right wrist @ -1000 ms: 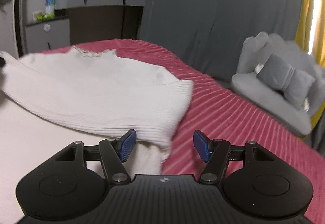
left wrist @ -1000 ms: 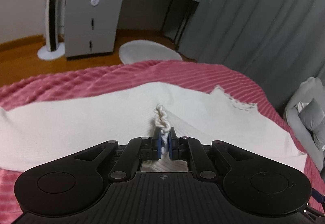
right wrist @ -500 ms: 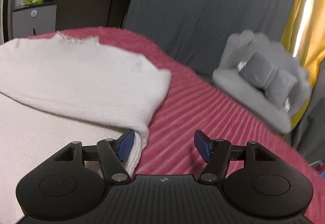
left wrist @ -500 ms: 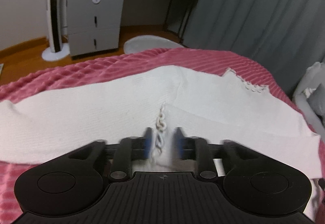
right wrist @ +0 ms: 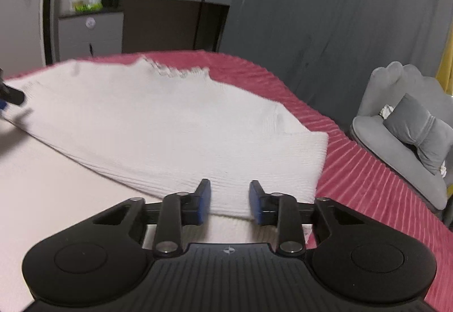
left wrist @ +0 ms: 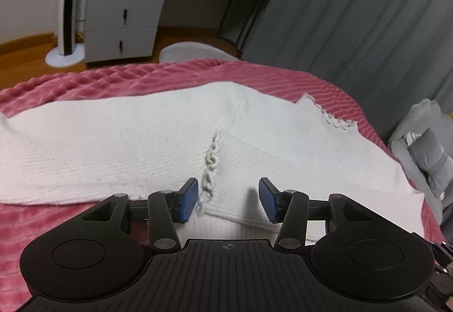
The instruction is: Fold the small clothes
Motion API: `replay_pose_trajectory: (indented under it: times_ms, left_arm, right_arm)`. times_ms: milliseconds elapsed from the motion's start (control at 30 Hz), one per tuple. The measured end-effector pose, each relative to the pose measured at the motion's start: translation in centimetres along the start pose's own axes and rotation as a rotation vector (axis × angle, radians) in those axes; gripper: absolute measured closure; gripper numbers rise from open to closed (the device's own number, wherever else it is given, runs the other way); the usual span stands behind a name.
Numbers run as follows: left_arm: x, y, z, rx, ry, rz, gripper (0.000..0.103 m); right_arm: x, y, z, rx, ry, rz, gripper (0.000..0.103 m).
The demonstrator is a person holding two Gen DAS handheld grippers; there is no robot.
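Sweater, white and ribbed, lay spread flat on the pink bedspread, its long axis running from the left edge toward the right edge of the bed. One sleeve was folded in over the body, its cuff end pointing toward the near edge. The crocheted neckline trim sat near the far right edge, and a knotted white cord lay along the fold.

The left gripper hovered low over the near edge of the sweater with its jaws wide apart and nothing between them; the cord's end lay just beside the left blue pad.

The right gripper was over the folded sleeve's ribbed cuff near the right edge of the bed, jaws partly spread, gripping nothing.
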State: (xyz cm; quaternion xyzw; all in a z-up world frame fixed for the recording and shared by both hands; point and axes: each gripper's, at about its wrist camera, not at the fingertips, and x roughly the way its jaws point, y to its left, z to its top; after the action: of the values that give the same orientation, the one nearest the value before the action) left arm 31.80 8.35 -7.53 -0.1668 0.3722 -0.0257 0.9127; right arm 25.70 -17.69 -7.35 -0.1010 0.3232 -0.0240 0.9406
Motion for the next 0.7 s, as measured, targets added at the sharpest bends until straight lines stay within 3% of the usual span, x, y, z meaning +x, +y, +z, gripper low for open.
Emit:
replay_pose_trajectory:
  times_ms: [167, 267, 400, 467, 567, 700]
  left_arm:
    - [0.9, -0.3, -0.2, -0.003, 0.002, 0.005, 0.049]
    - [1.5, -0.6, 0.0, -0.017, 0.003, 0.0, 0.041]
    - [0.3, -0.2, 0.2, -0.04, -0.004, -0.016, 0.041]
    - [-1.2, 1.2, 0.4, -0.07, -0.007, -0.004, 0.029]
    - [-4.0, 5.3, 0.6, -0.162, -0.027, 0.098, 0.021]
    - [-7.9, 12.3, 1.1, -0.244, -0.07, 0.417, 0.02]
  right_arm:
    - [1.9, -0.8, -1.1, -0.077, 0.025, -0.147, 0.077]
    - [2.5, -1.5, -1.6, -0.084, 0.03, -0.19, 0.077]
    - [1.4, -0.7, -1.2, -0.115, 0.025, -0.198, 0.075]
    - [-0.5, -0.7, -0.9, -0.055, 0.014, -0.136, 0.07]
    - [-3.4, -0.8, -1.1, 0.027, -0.004, -0.037, 0.053]
    - [-6.3, 0.4, -2.3, 0.065, -0.039, 0.031, 0.045]
